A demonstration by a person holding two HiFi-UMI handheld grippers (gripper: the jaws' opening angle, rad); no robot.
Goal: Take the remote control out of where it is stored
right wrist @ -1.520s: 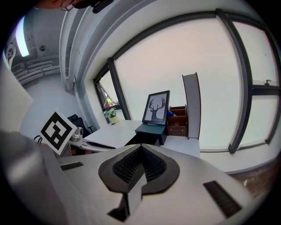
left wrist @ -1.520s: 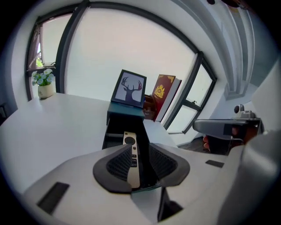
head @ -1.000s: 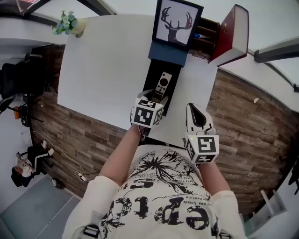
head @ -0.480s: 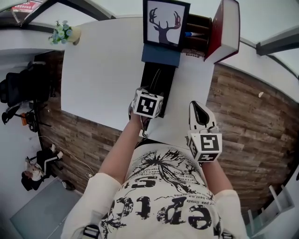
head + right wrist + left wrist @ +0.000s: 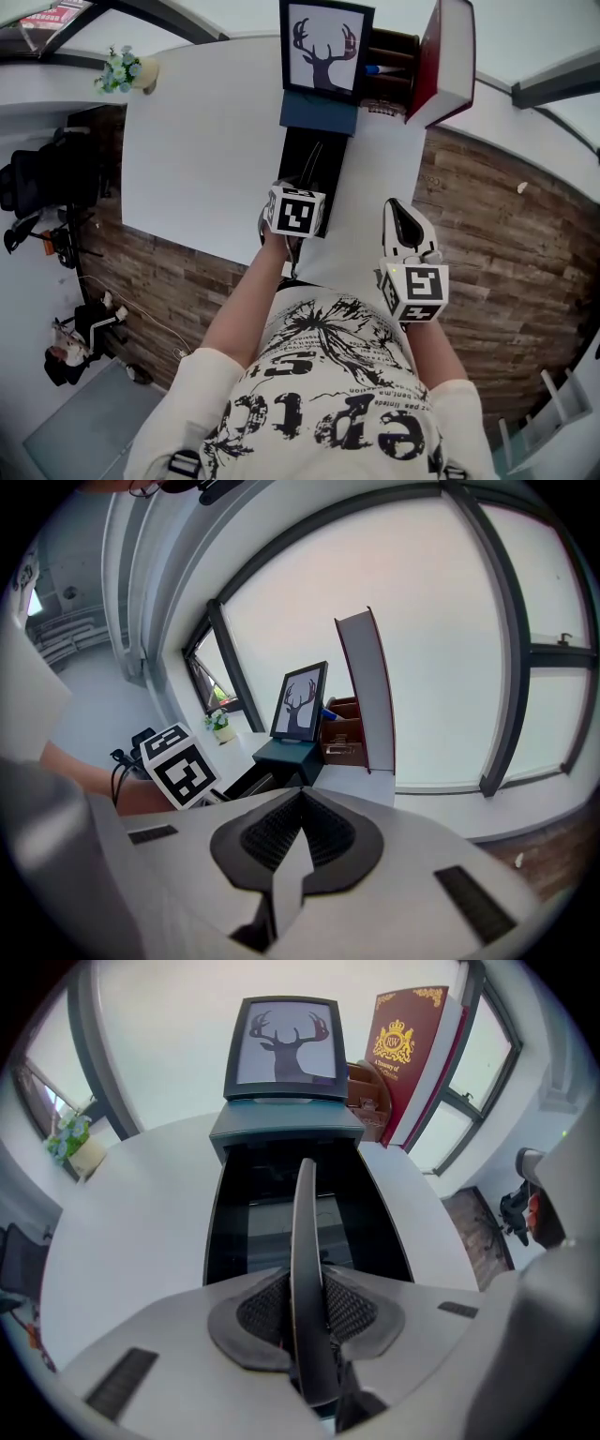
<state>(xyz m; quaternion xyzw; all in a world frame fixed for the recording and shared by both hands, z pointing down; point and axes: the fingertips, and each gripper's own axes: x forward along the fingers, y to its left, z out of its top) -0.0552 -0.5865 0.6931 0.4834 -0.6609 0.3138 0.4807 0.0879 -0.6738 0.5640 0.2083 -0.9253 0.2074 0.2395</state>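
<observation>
The remote control stands on its edge, slim and dark, over the open black drawer. My left gripper has it between its ribbed pads, which touch it on both sides while the jaws are closing. In the head view the left gripper sits at the near end of the drawer, and the remote shows only as a thin line. My right gripper hangs to the right over the table's near edge, away from the drawer. In its own view the right gripper is shut, with nothing between its pads.
The drawer slides out of a blue-grey box that carries a framed deer picture. A red book leans beside a wooden organiser. A flower pot stands at the white table's far left corner.
The remote lay flat and face up in the drawer; now it is turned on edge between the left jaws. The left gripper has moved forward over the drawer. The right gripper has barely moved.
</observation>
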